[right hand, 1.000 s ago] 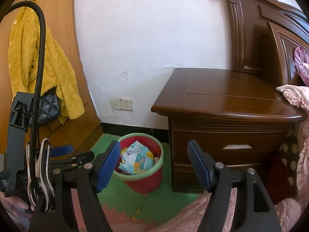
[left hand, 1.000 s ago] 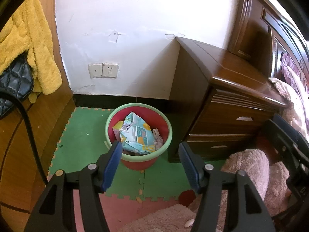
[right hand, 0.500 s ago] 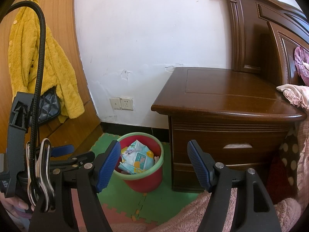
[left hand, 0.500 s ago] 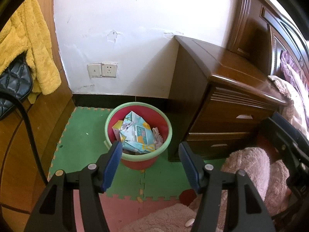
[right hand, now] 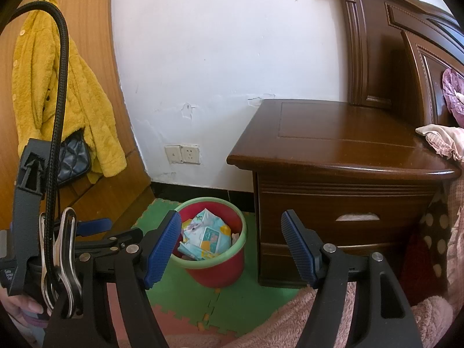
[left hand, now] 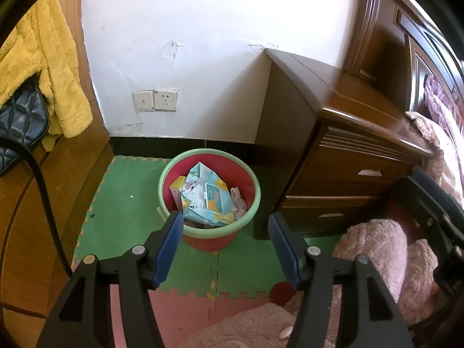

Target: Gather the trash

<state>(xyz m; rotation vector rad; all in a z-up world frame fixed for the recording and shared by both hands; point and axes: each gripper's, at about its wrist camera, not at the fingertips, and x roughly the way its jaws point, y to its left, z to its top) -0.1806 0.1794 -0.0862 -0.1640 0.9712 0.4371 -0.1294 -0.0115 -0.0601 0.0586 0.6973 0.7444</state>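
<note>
Both grippers hang above the floor, aimed down at the round red plastic bin with the pale green rim (left hand: 209,197), which stands on the green foam floor mat (left hand: 124,203) just beside the dark brown wooden nightstand (left hand: 342,156). The bin is the landmark here. Inside it a crumpled light blue printed plastic wrapper (left hand: 207,200) pokes above the rim, a small yellow and pink carton (left hand: 177,187) tucked on its far side from the nightstand.

The left gripper (left hand: 224,250) stands fairly wide open, nothing between its blue pads; its tips frame the bin's near rim from above. The right gripper (right hand: 230,246) is also well open and empty, well back from the bin.

This looks like the approach step: nothing picked up yet. Next move, I'd judge, is to lower one gripper to the bin and close on the rim or wrapper, keeping clear of the nightstand's side.
</note>
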